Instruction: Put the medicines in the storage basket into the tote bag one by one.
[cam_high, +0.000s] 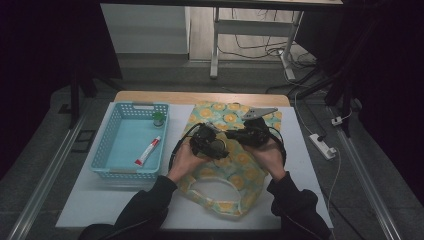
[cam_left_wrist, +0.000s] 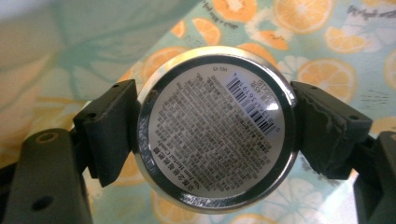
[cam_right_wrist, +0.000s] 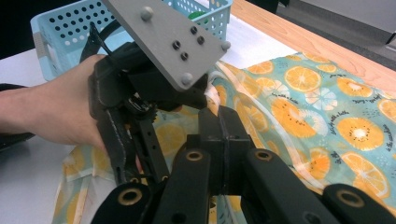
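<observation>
Clamping a round tin (cam_left_wrist: 215, 128), left gripper (cam_high: 210, 142) hovers over the orange-print bag (cam_high: 235, 172). Right gripper (cam_right_wrist: 223, 135), jaws fully together, pinches bag fabric. Basket (cam_high: 116, 170) at 9 o'clock holds a tube (cam_high: 148, 151). Tin's barcode label is legible from the left gripper view.

White table (cam_high: 90, 200): blue basket (cam_high: 116, 112) left, orange-print bag (cam_high: 235, 175) centre.
</observation>
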